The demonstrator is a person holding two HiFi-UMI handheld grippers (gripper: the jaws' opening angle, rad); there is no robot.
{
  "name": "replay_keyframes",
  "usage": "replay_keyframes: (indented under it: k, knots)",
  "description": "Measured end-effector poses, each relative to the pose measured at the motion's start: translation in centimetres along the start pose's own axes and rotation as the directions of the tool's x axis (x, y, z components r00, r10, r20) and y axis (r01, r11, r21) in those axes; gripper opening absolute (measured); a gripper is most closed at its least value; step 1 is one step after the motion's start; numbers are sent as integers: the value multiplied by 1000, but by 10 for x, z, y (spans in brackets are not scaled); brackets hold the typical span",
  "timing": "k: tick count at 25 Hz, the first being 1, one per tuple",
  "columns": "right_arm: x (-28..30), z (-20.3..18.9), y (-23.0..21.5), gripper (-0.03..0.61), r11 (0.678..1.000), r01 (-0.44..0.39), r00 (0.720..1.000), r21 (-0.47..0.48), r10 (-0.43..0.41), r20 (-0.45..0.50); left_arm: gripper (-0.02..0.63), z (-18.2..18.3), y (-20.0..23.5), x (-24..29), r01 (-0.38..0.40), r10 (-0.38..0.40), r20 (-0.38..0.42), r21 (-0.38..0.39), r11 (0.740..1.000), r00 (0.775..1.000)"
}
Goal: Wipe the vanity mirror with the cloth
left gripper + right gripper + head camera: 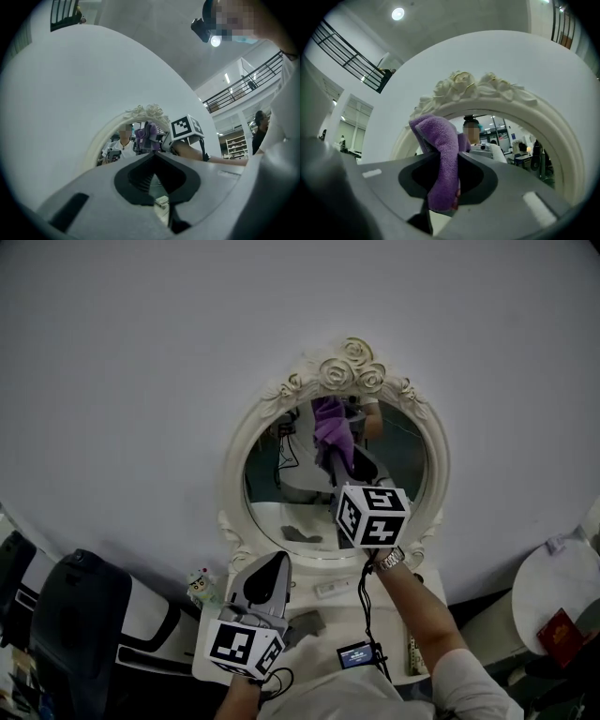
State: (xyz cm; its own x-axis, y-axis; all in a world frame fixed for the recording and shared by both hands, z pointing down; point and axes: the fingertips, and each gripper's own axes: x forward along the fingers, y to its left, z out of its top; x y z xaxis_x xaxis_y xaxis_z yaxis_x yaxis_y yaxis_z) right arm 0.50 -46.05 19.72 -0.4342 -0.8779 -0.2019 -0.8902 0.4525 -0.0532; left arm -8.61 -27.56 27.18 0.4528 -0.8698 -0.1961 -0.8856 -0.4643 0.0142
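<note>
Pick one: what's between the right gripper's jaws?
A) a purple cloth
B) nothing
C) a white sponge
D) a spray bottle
A: in the right gripper view the right gripper has its jaws closed on a purple cloth, held up in front of the vanity mirror.

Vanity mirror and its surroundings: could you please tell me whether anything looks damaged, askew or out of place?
Nothing stands out. The vanity mirror stands upright, its frame looks intact; the right gripper holds the purple cloth near the top of the glass.
</note>
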Motion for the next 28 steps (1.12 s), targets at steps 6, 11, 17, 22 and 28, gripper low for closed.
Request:
replay_keyframes:
  k: [6,11,17,22,28]
  knots:
    - [31,-43,81,107,988,-155,984,8,156,-92,6,4,27,-33,-113,113,-5,26,993,994]
    - [49,-65,115,107,981,-194,971,26,196,-137,6,6,46,-60,-202,202,-9,27,979,979]
    - [60,-73,109,106,987,-154,977,46,159,-139,6,3,55,-74,-239,240,-17,30,971,971]
    - [52,-68,85,107,993,-111,985,29,114,-132,6,0,44,-63,-196,197,-24,29,980,980]
    - [31,-62,33,110,1000,-22,993,-17,20,-120,6,-10,22,-37,-97,97,-40,9,995,994]
